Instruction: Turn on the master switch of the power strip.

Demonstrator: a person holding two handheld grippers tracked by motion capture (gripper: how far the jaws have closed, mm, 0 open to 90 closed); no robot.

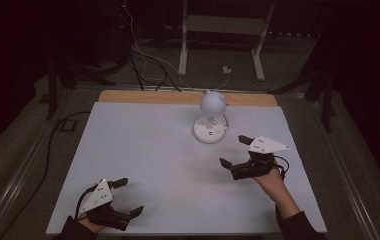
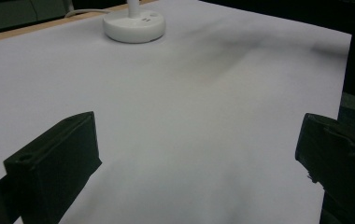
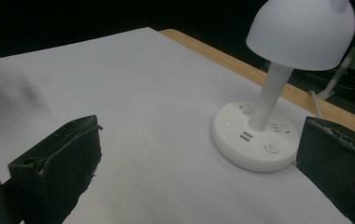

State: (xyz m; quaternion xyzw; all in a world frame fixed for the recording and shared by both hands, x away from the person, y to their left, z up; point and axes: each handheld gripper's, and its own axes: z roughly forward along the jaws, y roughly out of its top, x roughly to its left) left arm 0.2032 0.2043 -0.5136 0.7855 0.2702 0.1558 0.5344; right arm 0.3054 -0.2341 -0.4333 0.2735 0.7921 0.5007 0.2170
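While both spread: two empty claws, left claw (image 1: 123, 197), right claw (image 1: 234, 150), one lamp (image 1: 211, 117).

Bare white sheet (image 1: 153, 160) lies open between both sides; only the lamp (image 1: 211, 120) stands far-centre, blocking there

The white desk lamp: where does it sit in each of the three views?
High view: the lamp stands at the table's far middle, ahead of the right gripper.
Left gripper view: its round base is at the top, left of centre.
Right gripper view: lamp at the right.
Shared landmark: the table's wooden edge.
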